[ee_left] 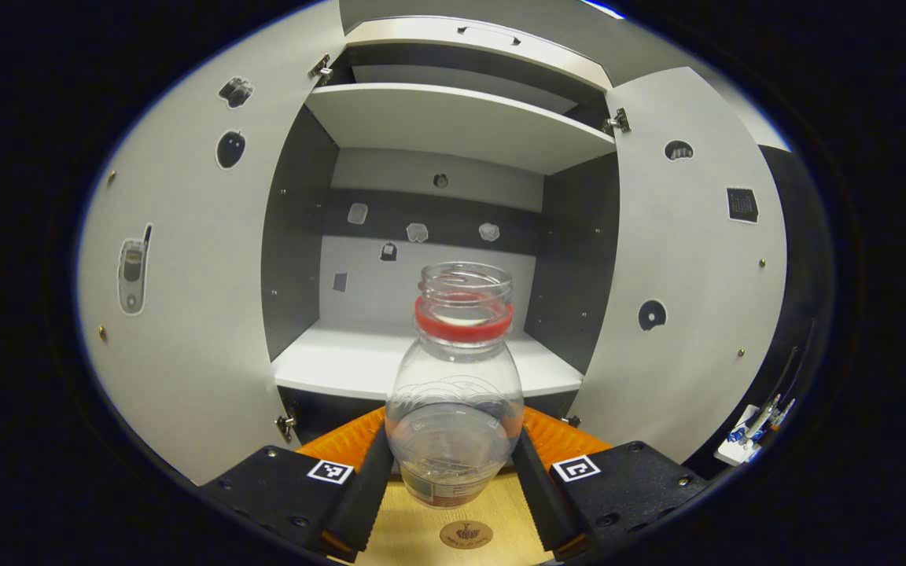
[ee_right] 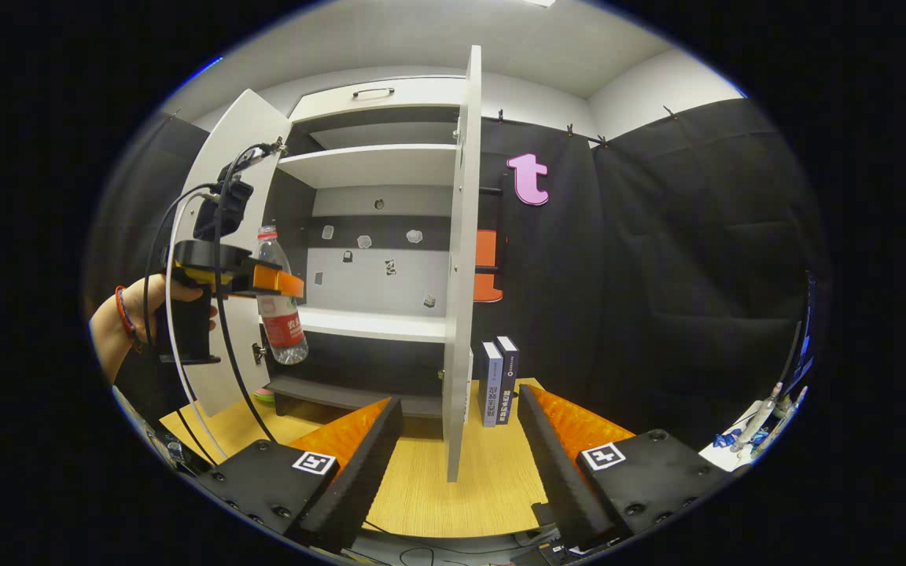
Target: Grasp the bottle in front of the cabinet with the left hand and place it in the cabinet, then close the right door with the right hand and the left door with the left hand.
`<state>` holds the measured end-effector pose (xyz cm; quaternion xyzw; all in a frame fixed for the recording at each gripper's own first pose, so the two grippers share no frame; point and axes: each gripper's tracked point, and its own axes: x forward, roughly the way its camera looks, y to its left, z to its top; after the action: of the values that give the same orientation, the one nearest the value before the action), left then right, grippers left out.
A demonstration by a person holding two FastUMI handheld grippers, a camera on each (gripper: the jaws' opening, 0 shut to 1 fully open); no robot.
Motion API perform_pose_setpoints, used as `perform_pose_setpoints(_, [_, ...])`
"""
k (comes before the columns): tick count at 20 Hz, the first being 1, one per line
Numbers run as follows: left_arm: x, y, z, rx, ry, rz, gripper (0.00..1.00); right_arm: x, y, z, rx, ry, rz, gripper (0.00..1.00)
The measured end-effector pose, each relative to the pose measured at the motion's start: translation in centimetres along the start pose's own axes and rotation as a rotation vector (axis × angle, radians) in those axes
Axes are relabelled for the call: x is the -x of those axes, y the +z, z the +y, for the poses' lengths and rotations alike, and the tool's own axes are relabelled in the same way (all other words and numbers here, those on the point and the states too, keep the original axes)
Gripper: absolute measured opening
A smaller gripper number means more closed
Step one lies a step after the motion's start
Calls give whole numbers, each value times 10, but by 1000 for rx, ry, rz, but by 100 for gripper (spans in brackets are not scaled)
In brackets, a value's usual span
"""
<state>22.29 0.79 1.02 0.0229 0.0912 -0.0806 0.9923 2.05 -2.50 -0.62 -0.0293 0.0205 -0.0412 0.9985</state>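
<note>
A clear plastic bottle [ee_left: 455, 393] with a red neck ring and no cap is held upright between my left gripper's [ee_left: 453, 464] orange fingers [ee_left: 347, 444], lifted above the wooden table. It hangs just before the cabinet's white lower shelf [ee_left: 343, 365]. In the right gripper view the bottle [ee_right: 280, 306] hangs in the left gripper [ee_right: 268, 279], held by a hand [ee_right: 138, 303], in front of the open cabinet [ee_right: 374, 236]. Both doors stand open: the left door [ee_left: 185, 259] and the right door [ee_left: 681, 267]. My right gripper [ee_right: 461, 440] is open, facing the right door's edge [ee_right: 461, 267].
Two dark books [ee_right: 498, 381] stand upright on the wooden table [ee_right: 453, 495] right of the cabinet. An upper shelf [ee_left: 453, 118] and a drawer with a handle [ee_left: 488, 33] sit above. Small stickers dot the cabinet's back wall and doors. Cables [ee_right: 217, 338] trail from the left gripper.
</note>
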Motion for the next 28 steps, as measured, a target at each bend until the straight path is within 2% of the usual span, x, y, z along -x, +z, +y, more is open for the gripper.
perform_pose_setpoints(2, [-12,16,-2,-4,0,-29,77,3,1,-6,2,-14,-1,92])
perform_pose_setpoints(3, [-18,24,-2,-6,0,-42,77,5,0,-9,1,-23,-1,97])
perform_pose_setpoints(4, [-25,30,-2,-8,-2,-50,77,7,0,-12,-2,-30,-1,92])
perform_pose_setpoints(7, [-48,43,-6,-11,-9,-54,77,11,-2,-18,-12,-48,1,92])
perform_pose_setpoints(8, [-56,45,-6,-14,-10,-50,77,12,-3,-21,-13,-53,4,97])
perform_pose_setpoints(9, [-65,47,-6,-22,-2,-46,77,12,-5,-23,-13,-59,9,92])
perform_pose_setpoints(10, [-73,48,-7,-34,1,-38,77,13,-6,-27,-14,-66,14,97])
perform_pose_setpoints(11, [-83,48,-8,-47,-1,-29,77,13,-6,-29,-16,-71,14,92])
perform_pose_setpoints(16, [-130,40,-20,-76,-22,45,77,10,-7,-40,-28,-97,20,92])
perform_pose_setpoints(17, [-140,37,-22,-73,-28,60,77,9,-7,-43,-26,-104,19,97])
perform_pose_setpoints(18, [-149,34,-24,-68,-32,76,77,8,-5,-46,-26,-109,18,92])
perform_pose_setpoints(22, [-178,16,-28,-76,-36,148,77,6,-5,-58,-31,-142,18,92])
perform_pose_setpoints(28, [-201,18,-33,-99,-24,139,78,5,-12,-74,-46,-184,39,92])
